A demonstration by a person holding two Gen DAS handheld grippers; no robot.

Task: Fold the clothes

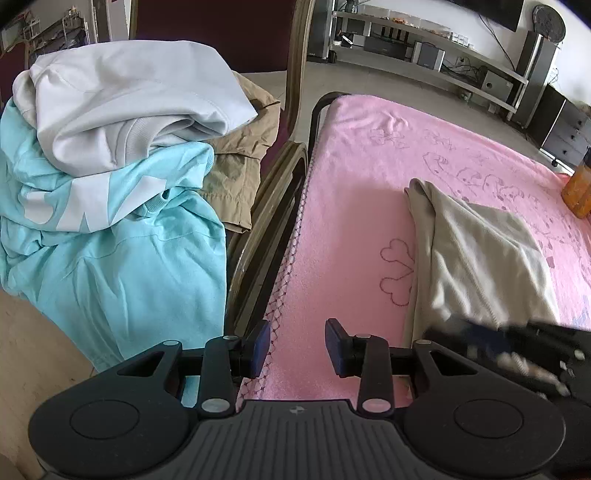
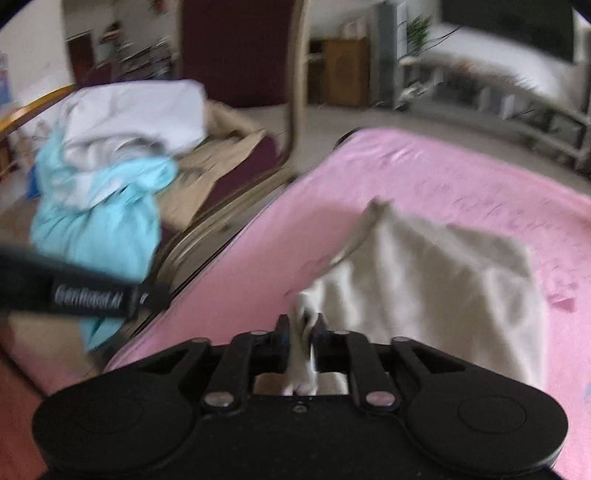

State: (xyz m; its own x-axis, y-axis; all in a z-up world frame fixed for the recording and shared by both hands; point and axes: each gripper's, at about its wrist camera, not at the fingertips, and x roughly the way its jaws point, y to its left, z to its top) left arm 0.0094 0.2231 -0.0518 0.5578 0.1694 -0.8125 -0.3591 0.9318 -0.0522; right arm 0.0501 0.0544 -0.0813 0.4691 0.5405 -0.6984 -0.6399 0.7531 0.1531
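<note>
Right tongs (image 2: 300, 328) pinch cloth (image 2: 424, 280); strap (image 2: 88, 295) reads "GenRobot.AI".

Pale grey floor (image 1: 347, 79), daylit. Long low metal shelf unit (image 1: 436, 44) against the white far wall, carrying speakers and small electronics. Dark screen (image 1: 495, 11) mounted above it, cables trailing down. Tall dark speaker (image 1: 535, 62) at right. Maroon chair back (image 1: 218, 33), bronze frame. Wooden cabinet (image 2: 341, 72) beyond; green plant (image 2: 419, 31).
</note>
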